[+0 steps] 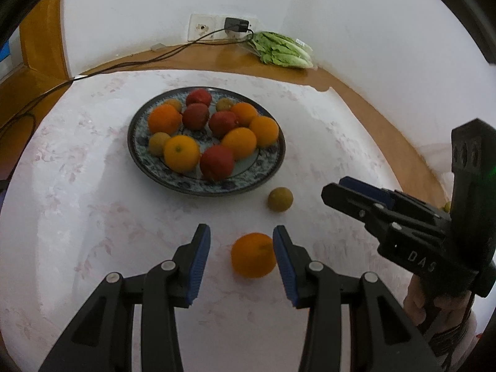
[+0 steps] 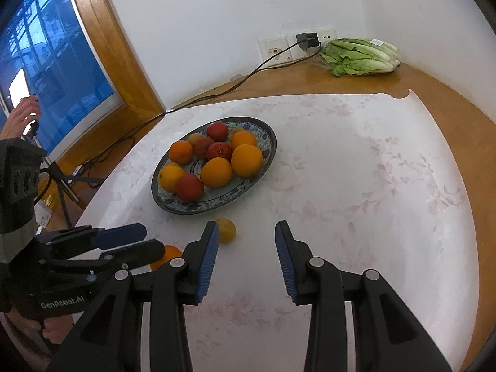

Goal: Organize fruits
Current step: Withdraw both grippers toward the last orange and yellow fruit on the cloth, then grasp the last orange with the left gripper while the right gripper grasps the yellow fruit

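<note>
A blue-patterned plate (image 1: 204, 190) (image 2: 198, 209) holds several oranges, red fruits and small yellow-green fruits. One loose orange (image 1: 253, 254) (image 2: 169, 255) lies on the white cloth between the fingers of my left gripper (image 1: 241, 235) (image 2: 153, 241), close against the right pad, with a gap to the left pad; that gripper is open. A small yellow-green fruit (image 1: 280, 199) (image 2: 228, 231) rests on the cloth just in front of the plate, beside the left finger of my right gripper (image 2: 247, 232) (image 1: 336, 187). The right gripper is open with only cloth between its fingers.
A bag of lettuce (image 1: 283, 50) (image 2: 361, 55) lies at the back by the wall sockets. A charger cable (image 2: 217, 93) runs off to the left. Bare wooden tabletop (image 2: 458, 117) rims the cloth. A window and a tripod (image 2: 62, 179) stand at the left.
</note>
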{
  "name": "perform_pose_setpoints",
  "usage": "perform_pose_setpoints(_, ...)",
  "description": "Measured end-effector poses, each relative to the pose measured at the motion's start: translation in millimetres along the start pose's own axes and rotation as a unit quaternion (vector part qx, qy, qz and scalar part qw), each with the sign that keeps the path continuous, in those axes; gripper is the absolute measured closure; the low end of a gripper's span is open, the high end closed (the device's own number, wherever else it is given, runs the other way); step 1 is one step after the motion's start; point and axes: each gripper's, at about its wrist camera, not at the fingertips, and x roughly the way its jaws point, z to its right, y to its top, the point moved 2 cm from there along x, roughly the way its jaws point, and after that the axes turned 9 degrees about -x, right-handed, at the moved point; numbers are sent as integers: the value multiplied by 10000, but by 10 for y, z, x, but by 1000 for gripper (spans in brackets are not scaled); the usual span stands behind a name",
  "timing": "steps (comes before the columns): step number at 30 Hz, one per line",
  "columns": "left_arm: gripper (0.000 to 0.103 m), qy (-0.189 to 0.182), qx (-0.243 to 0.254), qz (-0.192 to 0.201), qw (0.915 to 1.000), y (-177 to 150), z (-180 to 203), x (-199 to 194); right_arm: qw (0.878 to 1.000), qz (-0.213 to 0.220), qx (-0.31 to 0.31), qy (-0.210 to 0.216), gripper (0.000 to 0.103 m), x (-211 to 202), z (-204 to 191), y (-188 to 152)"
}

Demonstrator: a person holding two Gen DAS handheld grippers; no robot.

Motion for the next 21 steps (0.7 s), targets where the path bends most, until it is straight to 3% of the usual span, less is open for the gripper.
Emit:
perform_pose_setpoints(12, 59, -87, 17, -186, 9998, -95, 48, 126, 10000, -70, 50, 28, 65, 42, 21, -60)
perform_pose_setpoints(14, 66, -138, 58, -182, 9997, -102, 66, 128, 9999, -90, 49, 41, 65, 60, 18, -53)
perform_pose_setpoints(21, 66, -100, 127, -137, 9998, -98, 90, 116, 9999, -132, 14, 80, 65, 108, -14, -38)
